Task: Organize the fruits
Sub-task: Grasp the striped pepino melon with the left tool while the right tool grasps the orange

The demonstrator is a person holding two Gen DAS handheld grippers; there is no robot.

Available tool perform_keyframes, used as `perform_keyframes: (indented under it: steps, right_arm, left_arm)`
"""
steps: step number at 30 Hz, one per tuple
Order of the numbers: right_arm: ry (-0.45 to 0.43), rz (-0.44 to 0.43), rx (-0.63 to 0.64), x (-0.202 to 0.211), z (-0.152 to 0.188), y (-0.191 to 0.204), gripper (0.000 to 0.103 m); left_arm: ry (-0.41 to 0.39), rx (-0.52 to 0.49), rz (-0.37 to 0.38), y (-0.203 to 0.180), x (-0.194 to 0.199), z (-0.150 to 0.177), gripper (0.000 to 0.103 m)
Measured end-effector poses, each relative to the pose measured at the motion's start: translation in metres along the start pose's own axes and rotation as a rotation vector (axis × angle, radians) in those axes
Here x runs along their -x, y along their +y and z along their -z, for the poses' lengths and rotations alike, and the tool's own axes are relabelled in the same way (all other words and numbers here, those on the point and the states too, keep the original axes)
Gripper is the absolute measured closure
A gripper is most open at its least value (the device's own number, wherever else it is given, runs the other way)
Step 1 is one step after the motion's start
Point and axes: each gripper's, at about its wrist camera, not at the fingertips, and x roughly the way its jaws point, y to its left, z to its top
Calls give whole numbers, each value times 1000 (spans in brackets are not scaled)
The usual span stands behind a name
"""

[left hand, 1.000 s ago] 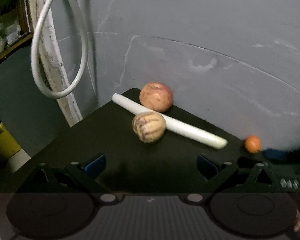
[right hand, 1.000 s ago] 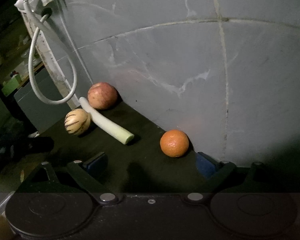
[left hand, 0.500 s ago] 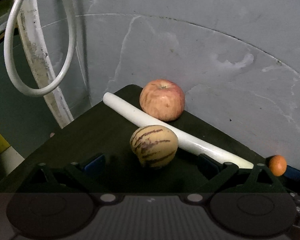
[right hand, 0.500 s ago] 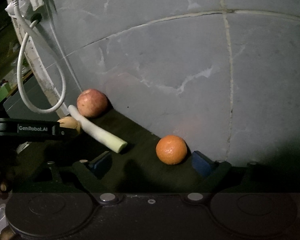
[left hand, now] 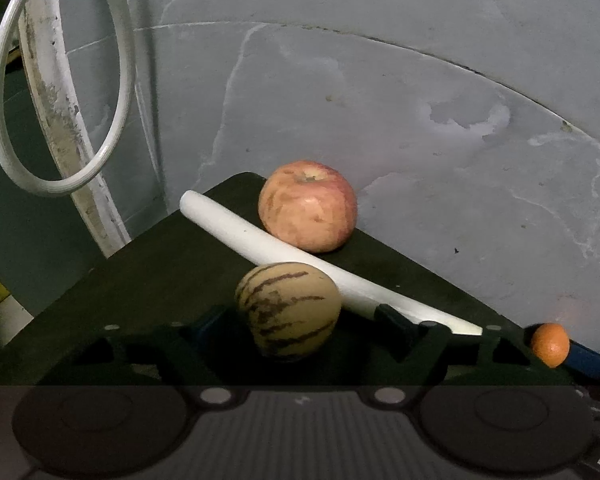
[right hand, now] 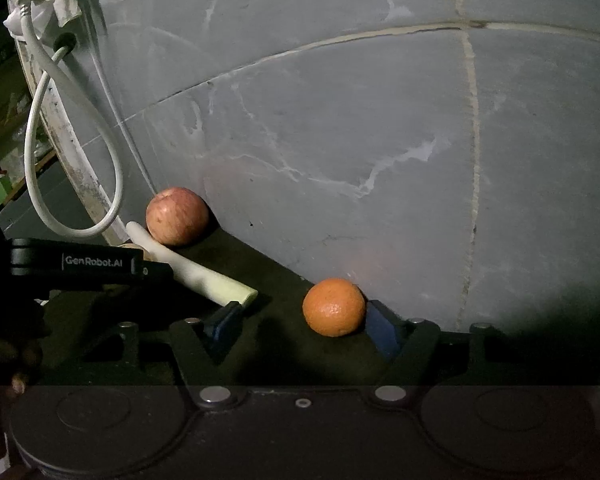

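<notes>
- My left gripper (left hand: 300, 330) has crept way closer, so the striped melon (left hand: 287, 309) now sits right between my open fingers.
- My right gripper (right hand: 304, 326) slid in too; the orange (right hand: 334, 307) is now beside my right pad (right hand: 382, 328).

- Left wrist view: low over the desk (left hand: 148, 280), facing the wall, close to the striped fruit (left hand: 287, 309).
- Right wrist view: further right, close to the orange (right hand: 334, 307).
- Shared: apple (left hand: 308, 205), white stalk (left hand: 300, 258), orange.
</notes>
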Motion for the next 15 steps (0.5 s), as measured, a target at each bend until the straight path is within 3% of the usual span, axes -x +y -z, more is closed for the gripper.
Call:
perform_keyframes:
  steps: [10, 15]
  right_arm:
    - [6, -2, 14, -2, -1, 6, 55]
    - [10, 4, 28, -2, -2, 7, 65]
  left_arm:
    - [-26, 45, -37, 2, 8, 4, 44]
    - [-27, 41, -26, -2, 11, 6, 44]
